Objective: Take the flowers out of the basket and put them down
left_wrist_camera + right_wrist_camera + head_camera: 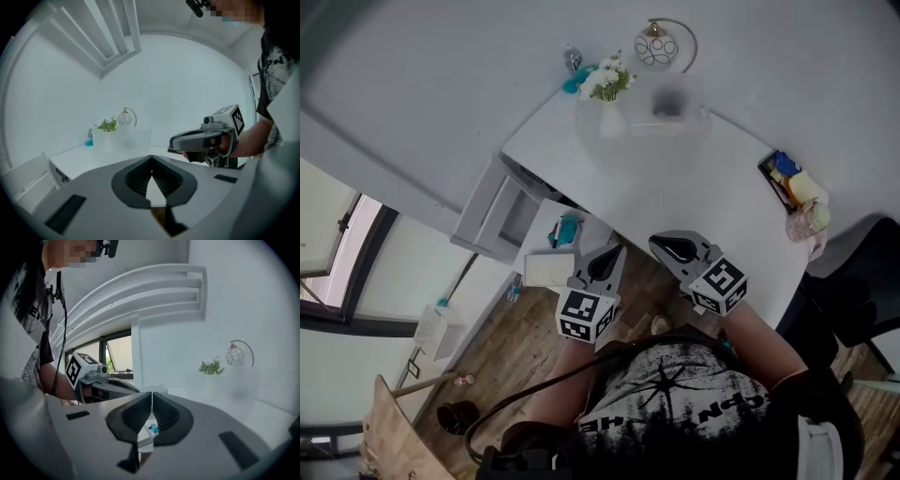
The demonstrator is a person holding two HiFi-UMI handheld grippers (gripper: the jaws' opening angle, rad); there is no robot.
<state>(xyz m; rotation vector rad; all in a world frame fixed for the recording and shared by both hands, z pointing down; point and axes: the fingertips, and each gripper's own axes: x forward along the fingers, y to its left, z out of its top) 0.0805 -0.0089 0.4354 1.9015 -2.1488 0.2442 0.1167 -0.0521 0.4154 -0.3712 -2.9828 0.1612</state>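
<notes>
Well, a big white table [675, 202] is under the person, and a brown wooden floor [487, 375] shows past its near edge. A black chair [853, 272] is at the right side of the table. A set of white drawers [487, 211] is at the left side, with a drawer pulled out.

The person holds both tools low, near the body, over the near edge of the table. They are far from the things at the back. The left gripper [614, 251] points to the back of the table. In its own view [151, 161] its two black jaws are pressed together at the tip, and nothing is between them. The right gripper [658, 242] is just beside it, a little more over the table. In its own view [152, 397] its jaws are squeezed tight too, with nothing in them. Each tool can see the other one next to it.

At the far end of the table is a pale basket [642, 117]. It is hard to see against the white. The flowers [607, 82] poke up from its left end, white with green leaves. Behind the basket is a round wire lamp [657, 44], and left of the flowers is a small blue bottle [574, 64]
</notes>
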